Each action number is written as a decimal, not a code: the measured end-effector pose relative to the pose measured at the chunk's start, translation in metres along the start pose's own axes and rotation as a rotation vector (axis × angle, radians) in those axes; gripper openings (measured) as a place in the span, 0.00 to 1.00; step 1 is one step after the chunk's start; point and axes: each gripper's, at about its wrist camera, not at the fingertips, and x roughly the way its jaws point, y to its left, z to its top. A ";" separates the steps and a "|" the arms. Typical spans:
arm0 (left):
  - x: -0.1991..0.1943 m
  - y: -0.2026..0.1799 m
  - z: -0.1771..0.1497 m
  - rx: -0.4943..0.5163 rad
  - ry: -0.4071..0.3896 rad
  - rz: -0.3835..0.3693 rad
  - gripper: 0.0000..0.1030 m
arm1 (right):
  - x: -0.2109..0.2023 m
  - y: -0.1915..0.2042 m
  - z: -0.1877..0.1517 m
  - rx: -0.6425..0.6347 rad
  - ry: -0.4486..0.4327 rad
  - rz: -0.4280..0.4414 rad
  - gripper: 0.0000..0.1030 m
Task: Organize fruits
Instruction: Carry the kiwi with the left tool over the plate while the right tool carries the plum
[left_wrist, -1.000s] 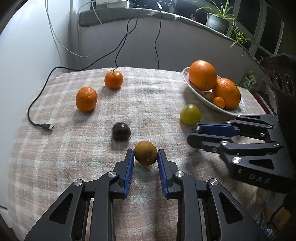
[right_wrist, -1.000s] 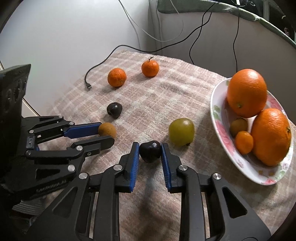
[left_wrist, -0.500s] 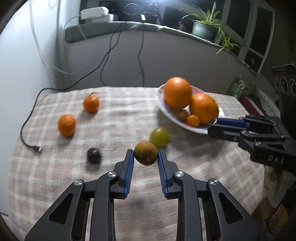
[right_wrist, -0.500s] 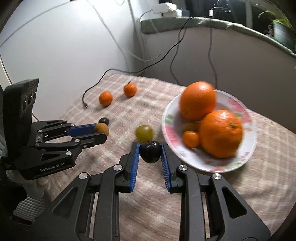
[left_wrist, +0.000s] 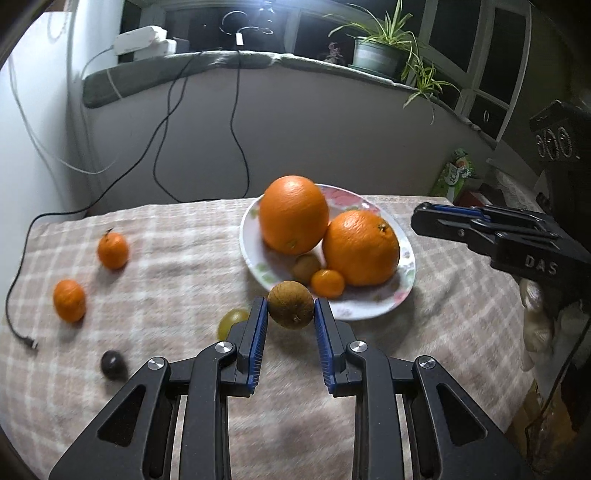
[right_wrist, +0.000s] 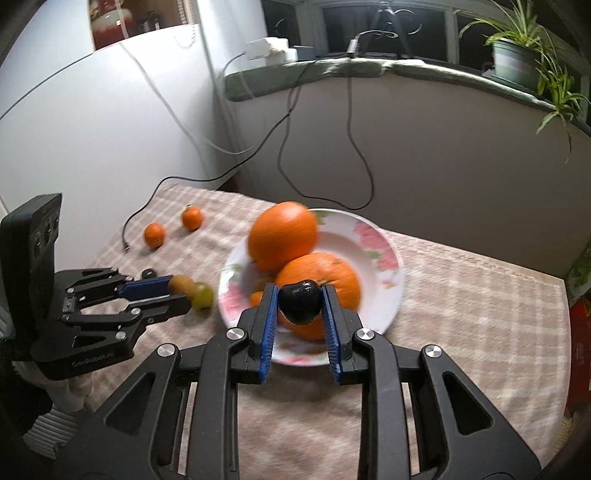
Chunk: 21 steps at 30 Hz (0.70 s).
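1. Your left gripper (left_wrist: 291, 321) has its jaws pinching a brown fruit (left_wrist: 291, 304), held above the surface just short of the plate (left_wrist: 373, 312).
2. Your right gripper (right_wrist: 300, 317) pinches a dark fruit (right_wrist: 300, 306), seemingly over the plate's near rim; blur hides the exact spot.

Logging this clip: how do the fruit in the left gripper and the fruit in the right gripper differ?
The brown fruit in the left gripper is tan, matte and round; the dark fruit in the right gripper is near-black, glossy and somewhat lumpy. The brown fruit hangs at the plate's near edge; the dark fruit appears above the plate. Both are small and clamped between blue pads, clear of the cloth.
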 end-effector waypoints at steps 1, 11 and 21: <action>0.003 -0.002 0.002 0.002 0.000 -0.002 0.23 | 0.002 -0.007 0.002 0.006 0.000 -0.005 0.24; 0.020 -0.013 0.019 0.024 -0.011 -0.006 0.23 | 0.032 -0.043 0.017 0.059 0.010 -0.018 0.24; 0.028 -0.020 0.023 0.055 -0.013 -0.005 0.23 | 0.057 -0.052 0.027 0.072 0.022 -0.015 0.24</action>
